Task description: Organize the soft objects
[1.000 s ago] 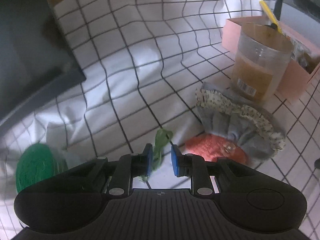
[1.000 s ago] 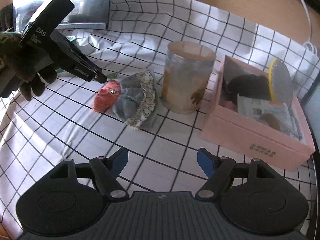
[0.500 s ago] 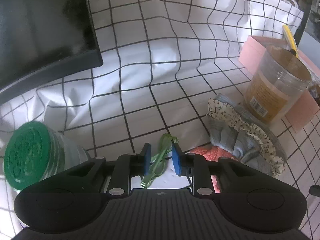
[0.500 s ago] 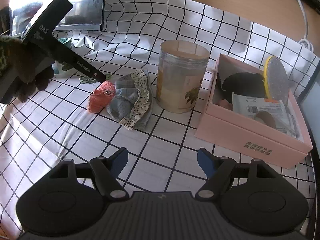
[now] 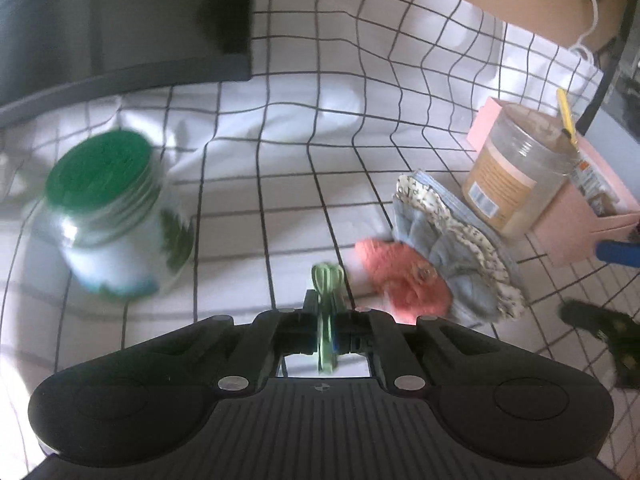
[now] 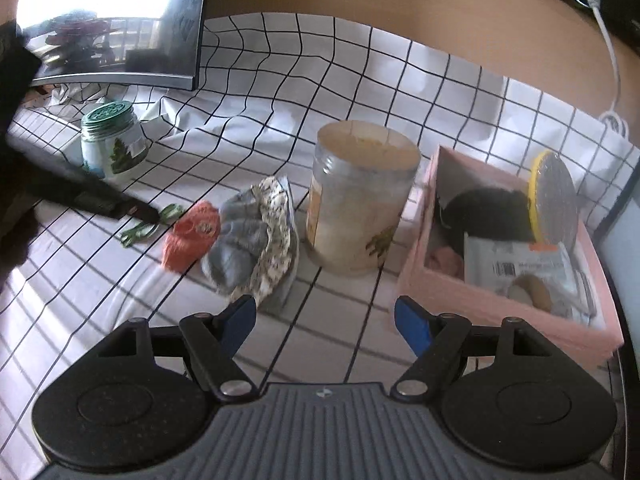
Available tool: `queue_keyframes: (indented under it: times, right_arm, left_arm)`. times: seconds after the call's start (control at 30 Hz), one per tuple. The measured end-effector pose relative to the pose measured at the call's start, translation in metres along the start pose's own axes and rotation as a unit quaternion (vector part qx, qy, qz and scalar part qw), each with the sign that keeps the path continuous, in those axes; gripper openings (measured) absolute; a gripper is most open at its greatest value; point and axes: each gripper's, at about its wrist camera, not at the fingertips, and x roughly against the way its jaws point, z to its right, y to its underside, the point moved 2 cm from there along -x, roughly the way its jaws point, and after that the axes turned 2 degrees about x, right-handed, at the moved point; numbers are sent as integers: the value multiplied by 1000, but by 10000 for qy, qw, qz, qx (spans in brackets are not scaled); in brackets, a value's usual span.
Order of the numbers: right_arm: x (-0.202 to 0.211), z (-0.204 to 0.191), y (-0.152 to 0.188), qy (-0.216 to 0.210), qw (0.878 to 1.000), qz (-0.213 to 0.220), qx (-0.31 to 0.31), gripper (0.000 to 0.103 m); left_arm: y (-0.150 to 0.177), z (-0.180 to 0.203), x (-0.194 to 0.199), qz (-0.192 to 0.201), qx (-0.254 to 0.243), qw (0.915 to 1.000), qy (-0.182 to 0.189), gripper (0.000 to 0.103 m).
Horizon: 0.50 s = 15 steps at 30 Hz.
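Observation:
My left gripper [image 5: 326,320] is shut on a green ribbon [image 5: 326,280], low over the checked cloth; it also shows in the right wrist view [image 6: 148,213] with the ribbon [image 6: 140,230] trailing on the cloth. Just right of it lie an orange knitted piece [image 5: 402,276] [image 6: 192,240] and a grey frilled fabric bundle [image 5: 460,248] [image 6: 252,248]. My right gripper [image 6: 324,320] is open and empty, near the bundle and in front of a pink box [image 6: 480,292].
A green-lidded glass jar [image 5: 108,216] [image 6: 112,144] stands at the left. A tall clear jar [image 5: 516,184] [image 6: 356,196] stands between the bundle and the pink box [image 5: 580,216], which holds several items. A dark monitor [image 5: 120,16] [image 6: 112,24] stands behind.
My left gripper has closed on the green ribbon and swung left, bringing the green-lidded jar into fuller view. My right gripper has moved nearer to the bundle and the tall jar.

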Motion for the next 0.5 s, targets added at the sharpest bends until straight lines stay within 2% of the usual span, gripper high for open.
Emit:
queue_keyframes:
  times: [0.27, 0.5]
  right_arm:
    - [-27, -14, -9, -24, 9998, -124, 158, 75]
    - [-39, -36, -12, -514, 9979, -363, 118, 75]
  left_arm:
    - [14, -12, 31, 182, 326, 9993, -48, 8]
    - [26, -25, 50, 268, 634, 9975, -130, 8]
